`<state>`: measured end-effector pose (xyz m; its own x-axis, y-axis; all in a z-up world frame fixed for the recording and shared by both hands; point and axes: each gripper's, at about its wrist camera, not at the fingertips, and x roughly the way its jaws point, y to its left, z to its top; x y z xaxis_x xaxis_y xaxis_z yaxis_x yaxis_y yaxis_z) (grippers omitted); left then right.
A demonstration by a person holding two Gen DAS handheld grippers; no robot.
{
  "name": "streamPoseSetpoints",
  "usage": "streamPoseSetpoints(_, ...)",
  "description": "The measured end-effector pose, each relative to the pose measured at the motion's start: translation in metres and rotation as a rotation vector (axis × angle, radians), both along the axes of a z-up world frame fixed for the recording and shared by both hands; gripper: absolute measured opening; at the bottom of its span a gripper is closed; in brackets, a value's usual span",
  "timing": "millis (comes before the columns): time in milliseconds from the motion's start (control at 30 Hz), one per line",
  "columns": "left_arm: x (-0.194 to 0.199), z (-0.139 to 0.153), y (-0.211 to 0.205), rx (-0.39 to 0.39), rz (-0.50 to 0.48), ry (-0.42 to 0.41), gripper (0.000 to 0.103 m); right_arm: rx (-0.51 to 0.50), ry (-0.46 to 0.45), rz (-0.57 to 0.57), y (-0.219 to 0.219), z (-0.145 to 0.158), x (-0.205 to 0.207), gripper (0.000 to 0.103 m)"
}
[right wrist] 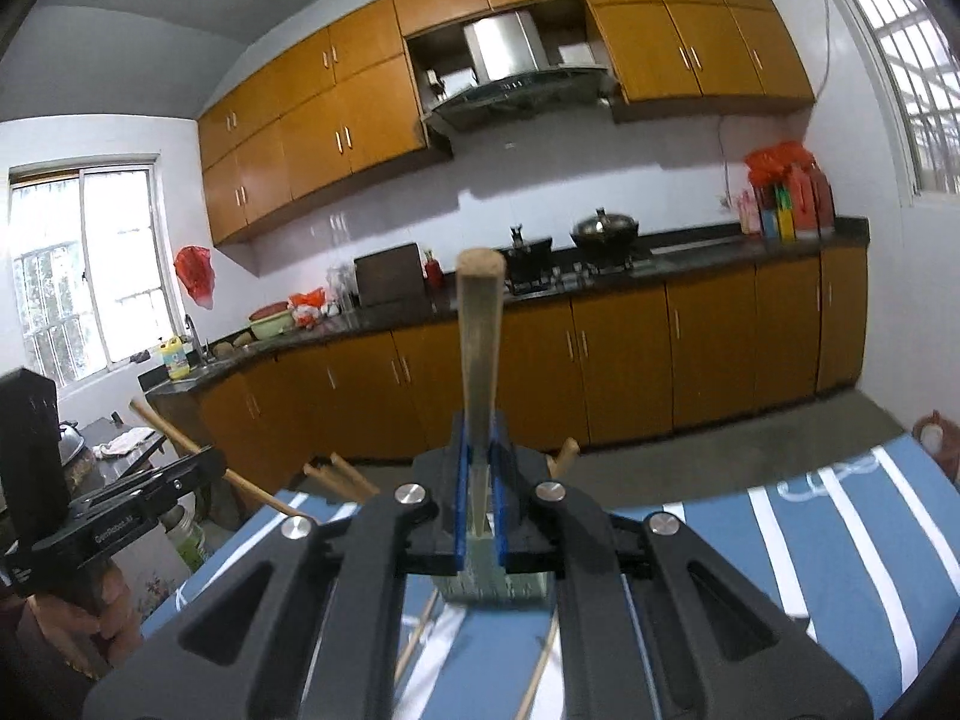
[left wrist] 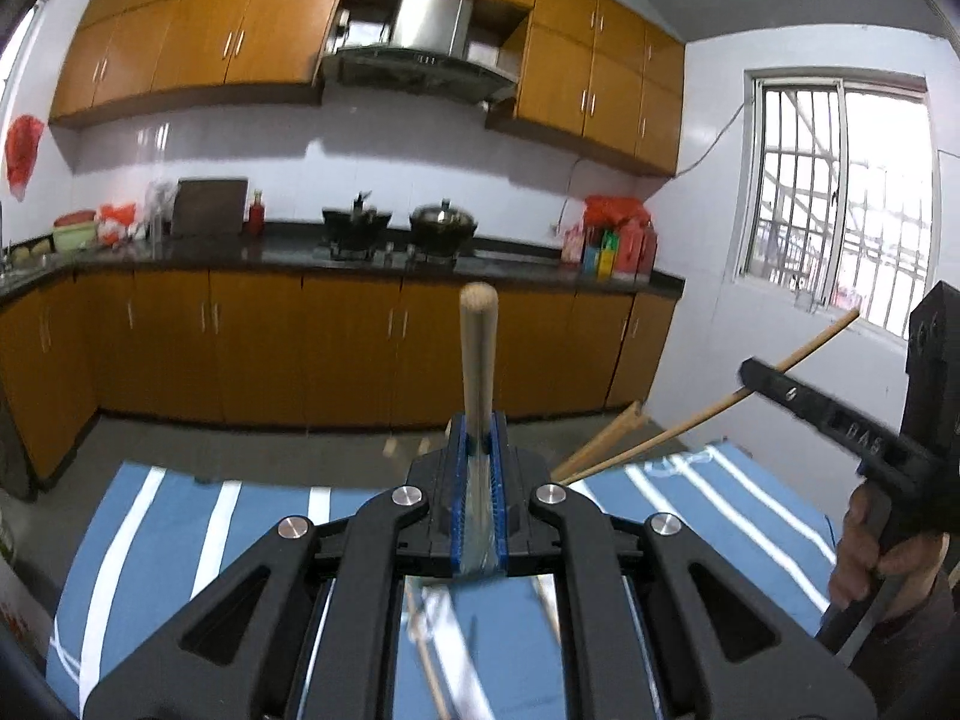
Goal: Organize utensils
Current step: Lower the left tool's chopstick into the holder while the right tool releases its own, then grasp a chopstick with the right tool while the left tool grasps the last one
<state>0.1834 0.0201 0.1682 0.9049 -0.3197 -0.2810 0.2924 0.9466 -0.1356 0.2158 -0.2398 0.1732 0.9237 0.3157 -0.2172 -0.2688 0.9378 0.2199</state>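
Left wrist view shows the left gripper point(left wrist: 478, 450) clamped on a wooden-handled utensil point(left wrist: 477, 354), its blue pads point(left wrist: 461, 480) pressed against both sides of the handle, which rises upright past the fingertips with its rounded end toward the far kitchen counter point(left wrist: 300, 255). Below it lies a blue cloth with white stripes point(left wrist: 180, 516) covering the table, and more wooden sticks point(left wrist: 600, 447) poke up at the cloth's far edge, just right of the gripper. At the right edge a hand point(left wrist: 870, 546) holds the right gripper point(left wrist: 756, 375), closed on a thin wooden stick point(left wrist: 708, 414) that slants up to the right toward the barred window point(left wrist: 840, 192). Right wrist view shows that same gripper point(right wrist: 478, 456) shut on a flat wooden handle point(right wrist: 478, 348), again upright between the blue pads point(right wrist: 462, 492), with the utensil's wider greyish end point(right wrist: 489, 585) blurred beneath the jaws. At the left edge of this view the left gripper point(right wrist: 207, 462) holds its wooden handle point(right wrist: 174, 435) slanting up to the left. A wok point(right wrist: 603, 231) sits on the far stove.
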Motion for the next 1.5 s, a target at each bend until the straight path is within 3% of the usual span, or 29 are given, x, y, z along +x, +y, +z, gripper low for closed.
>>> streamPoseSetpoints(133,0.016,0.009,-0.010,-0.003,0.034,-0.042,0.007,-0.052,-0.001,-0.018,0.015,0.003,0.023,0.008)
streamPoseSetpoints(233,0.033,0.011,-0.011,-0.047,0.057,-0.047,0.007,-0.069,0.029,-0.020,0.021,-0.003,0.043,0.008)
streamPoseSetpoints(467,0.049,0.014,-0.017,-0.063,0.122,-0.100,0.007,-0.069,0.077,-0.017,0.023,-0.016,0.068,0.008)
streamPoseSetpoints(1000,0.077,-0.030,-0.027,-0.027,0.106,0.037,0.008,-0.099,0.170,0.002,0.037,-0.043,0.099,0.010)
streamPoseSetpoints(1033,0.077,-0.030,-0.027,-0.030,0.102,0.037,0.009,-0.092,0.168,0.008,0.036,-0.043,0.097,0.011)
streamPoseSetpoints(1100,0.072,-0.027,-0.025,-0.028,0.104,0.025,0.025,-0.086,0.160,0.006,0.036,-0.042,0.092,0.015)
streamPoseSetpoints(1133,0.071,-0.025,-0.024,-0.031,0.108,0.016,0.040,-0.076,0.155,0.004,0.034,-0.040,0.089,0.017)
streamPoseSetpoints(1167,0.067,-0.022,-0.022,-0.034,0.111,0.004,0.042,-0.069,0.150,0.003,0.031,-0.039,0.087,0.018)
streamPoseSetpoints(1500,0.035,-0.019,0.005,-0.069,0.142,-0.001,0.042,-0.015,0.108,-0.055,-0.007,-0.039,0.033,0.021)
